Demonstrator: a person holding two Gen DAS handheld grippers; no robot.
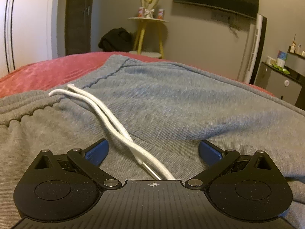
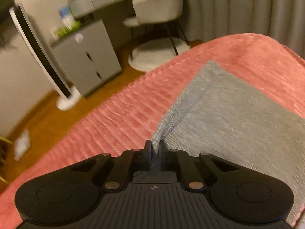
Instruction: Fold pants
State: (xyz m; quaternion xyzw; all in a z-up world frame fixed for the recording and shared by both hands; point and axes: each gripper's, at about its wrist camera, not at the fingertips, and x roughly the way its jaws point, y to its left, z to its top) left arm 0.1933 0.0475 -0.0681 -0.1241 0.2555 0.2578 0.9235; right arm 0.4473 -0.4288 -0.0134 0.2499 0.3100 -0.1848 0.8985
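Note:
Grey sweatpants [image 1: 162, 99] lie spread on a red bedspread [image 1: 47, 72]. In the left wrist view the ribbed waistband runs across the left, and a white drawstring [image 1: 106, 114] trails from it down between my fingers. My left gripper [image 1: 153, 150] is open, low over the fabric, with the drawstring's metal tip [image 1: 150, 169] between its blue pads. In the right wrist view my right gripper [image 2: 156, 148] is shut on an edge of the grey pants [image 2: 228, 114], with the cloth pinched between the pads and lifted into a ridge.
The bed edge [image 2: 106, 103] drops to a wooden floor [image 2: 47, 118] on the left. Beyond stand a grey cabinet [image 2: 85, 57], a white tower fan [image 2: 38, 57], a chair [image 2: 158, 5] and curtains. A yellow side table [image 1: 148, 34] and black bag [image 1: 116, 40] stand past the bed.

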